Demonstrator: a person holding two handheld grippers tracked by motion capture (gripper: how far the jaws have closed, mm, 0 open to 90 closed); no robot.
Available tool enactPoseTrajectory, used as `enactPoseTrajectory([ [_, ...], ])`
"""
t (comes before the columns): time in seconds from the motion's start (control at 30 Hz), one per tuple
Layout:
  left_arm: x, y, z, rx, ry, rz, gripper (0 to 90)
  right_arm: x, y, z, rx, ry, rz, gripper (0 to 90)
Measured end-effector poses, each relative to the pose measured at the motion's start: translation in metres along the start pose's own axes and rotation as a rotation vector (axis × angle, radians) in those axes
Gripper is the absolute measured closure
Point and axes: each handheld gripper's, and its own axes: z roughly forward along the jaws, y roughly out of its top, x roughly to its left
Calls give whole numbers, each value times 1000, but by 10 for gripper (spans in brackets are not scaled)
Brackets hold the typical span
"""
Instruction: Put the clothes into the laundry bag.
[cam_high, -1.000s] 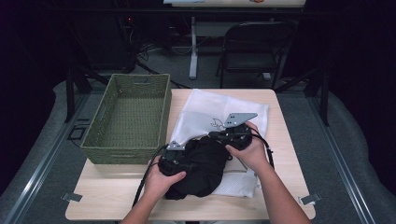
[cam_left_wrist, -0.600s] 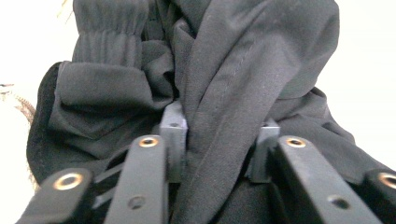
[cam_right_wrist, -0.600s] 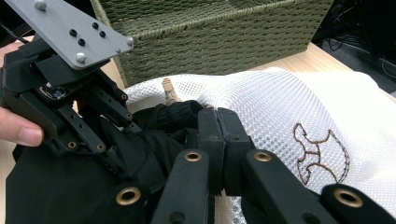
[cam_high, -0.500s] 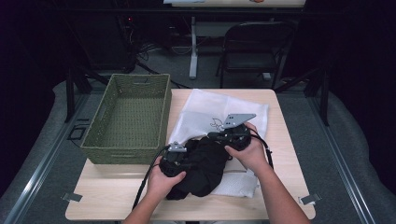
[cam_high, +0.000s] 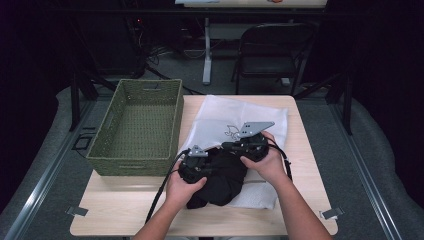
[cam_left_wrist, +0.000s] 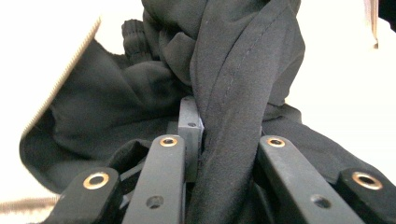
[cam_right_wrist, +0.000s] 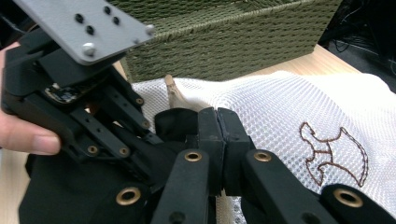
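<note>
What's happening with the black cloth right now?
Left gripper just closed on crumpled black cloth. Right gripper shut at white mesh bag opening. Nothing blocking.

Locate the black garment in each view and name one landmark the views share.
High view: the black garment lies bunched at the table's near middle, on the white mesh bag.
Left gripper view: it fills the centre, a fold pinched between the jaws.
Right gripper view: lower left, under the other gripper.
Shared landmark: the white mesh bag, beneath the garment.
</note>
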Motion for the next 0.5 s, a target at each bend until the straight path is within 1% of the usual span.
enactPoseTrajectory([
  [0.1, 1, 5, 3, -8, 12, 2, 787, 1, 1, 0, -1, 2, -4, 896],
  [0.13, 1, 7, 5, -13, 11, -9, 787, 1, 1, 0, -2, 3, -3, 895],
  [0.2, 2, 10, 7, -11, 13, -6, 787, 1, 1, 0, -2, 3, -2, 895],
  [0.23, 2, 10, 8, -16, 12, -18, 786, 1, 1, -1, -3, 3, -3, 895],
  [0.3, 4, 12, 11, -22, 13, -19, 785, 1, 1, -1, -4, 3, -2, 895],
  [0.4, 4, 12, 14, -32, 22, -18, 779, 1, 1, -1, -3, 1, -3, 895],
  [0.5, 4, 12, 14, -31, 28, 1, 758, 0, 0, -1, -2, -2, -5, 895],
])
